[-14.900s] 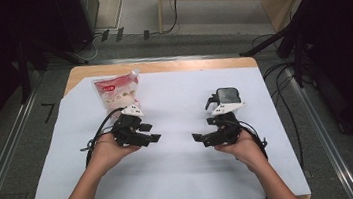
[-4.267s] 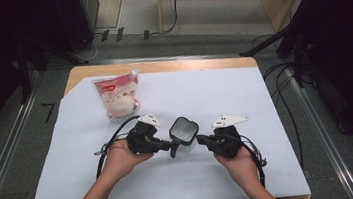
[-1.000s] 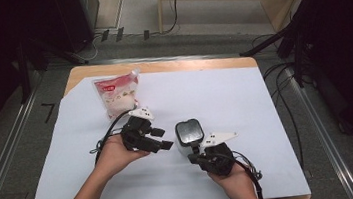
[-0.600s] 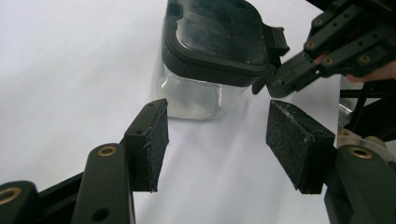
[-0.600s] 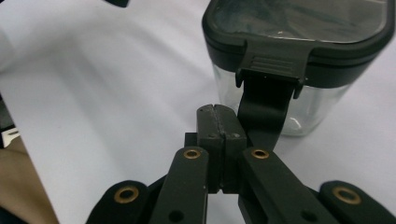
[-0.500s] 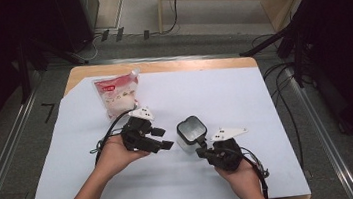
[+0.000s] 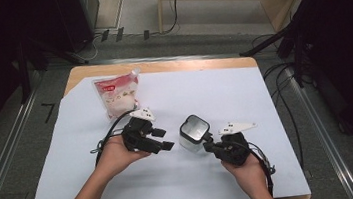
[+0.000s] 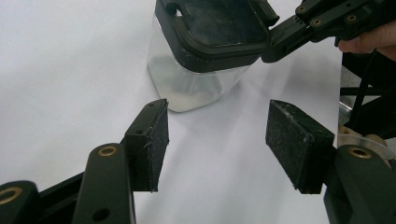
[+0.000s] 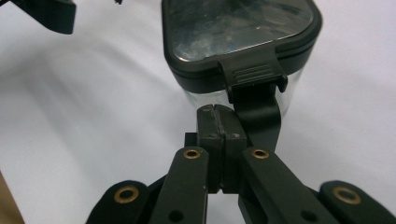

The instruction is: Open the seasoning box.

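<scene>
- Clear container (image 7: pixel 193 137) with a black lid (image 7: pixel 194 127): it stands on the white sheet (image 7: pixel 275 98) near the middle of the table (image 7: pixel 160 65), between the two grippers; in the high view it appears slightly tilted, though the angle leaves this uncertain.
- Lid: black frame with a see-through centre panel and a ribbed clasp (image 9: pixel 252 71) on the side facing the right gripper; the container's clear walls show below it in the left gripper view (image 8: pixel 196 86).
- Right gripper (image 7: pixel 213 147): its jaws are pressed fully together, pad against pad, with nothing visible between them in the right gripper view (image 9: pixel 218 122). Their tips sit just below the clasp, against or very near the black strap (image 9: pixel 257 121) that hangs from it; contact cannot be confirmed.
- Left gripper (image 7: pixel 161 139): its jaws stand apart and released, holding nothing. In the left gripper view (image 8: pixel 217 140) the two pads frame bare sheet, with the container just beyond them and not touched.
- Snack pouch (image 7: pixel 117 93): white with a red label, lying near the far left of the sheet, well apart from the container.
</scene>
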`<state>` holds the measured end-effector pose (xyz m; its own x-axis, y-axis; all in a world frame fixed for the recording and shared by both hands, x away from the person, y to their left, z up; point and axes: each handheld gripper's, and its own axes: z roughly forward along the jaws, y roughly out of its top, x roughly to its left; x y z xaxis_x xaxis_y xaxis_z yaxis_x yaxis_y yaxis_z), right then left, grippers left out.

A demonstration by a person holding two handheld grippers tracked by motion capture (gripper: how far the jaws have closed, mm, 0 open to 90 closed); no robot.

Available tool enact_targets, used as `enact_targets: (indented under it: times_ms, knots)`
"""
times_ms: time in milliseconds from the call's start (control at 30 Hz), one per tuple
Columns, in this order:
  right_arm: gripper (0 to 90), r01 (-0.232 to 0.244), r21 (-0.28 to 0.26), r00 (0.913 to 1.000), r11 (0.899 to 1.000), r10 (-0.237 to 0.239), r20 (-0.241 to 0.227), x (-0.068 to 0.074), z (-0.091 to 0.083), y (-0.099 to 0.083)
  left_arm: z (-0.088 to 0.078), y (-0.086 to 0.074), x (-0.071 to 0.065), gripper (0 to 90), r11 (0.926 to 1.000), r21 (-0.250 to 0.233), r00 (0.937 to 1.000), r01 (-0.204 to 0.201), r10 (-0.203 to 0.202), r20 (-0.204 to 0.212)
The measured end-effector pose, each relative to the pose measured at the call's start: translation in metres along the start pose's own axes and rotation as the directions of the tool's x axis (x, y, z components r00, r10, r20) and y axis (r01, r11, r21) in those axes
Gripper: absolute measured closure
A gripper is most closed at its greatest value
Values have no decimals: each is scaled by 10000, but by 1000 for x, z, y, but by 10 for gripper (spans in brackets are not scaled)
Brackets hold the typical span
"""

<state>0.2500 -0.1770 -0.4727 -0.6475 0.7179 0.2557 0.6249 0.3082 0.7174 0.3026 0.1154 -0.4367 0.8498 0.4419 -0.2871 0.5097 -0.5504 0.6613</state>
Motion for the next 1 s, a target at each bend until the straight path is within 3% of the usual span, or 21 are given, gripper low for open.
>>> enact_targets:
  times_ms: [200,300,400,733,1000]
  knots:
    - [900,-183,16,9995,9998,182,250,-12,-4,2,2,0,1,379,9998,-183,9999,103,-103,12]
    - [900,-313,31,9990,9995,312,322,-18,-7,3,2,0,1,364,10000,-29,9999,91,-91,-43]
    - [900,-444,33,9983,9990,443,369,-23,-10,3,5,0,2,355,9999,-80,9999,104,-103,129]
    - [900,-710,75,9957,9975,704,609,-44,-15,8,15,7,1,266,9997,-136,9994,-221,225,275]
    - [900,-619,-6,9942,9981,617,878,-50,-12,12,28,19,3,249,9996,-113,9962,-265,274,828]
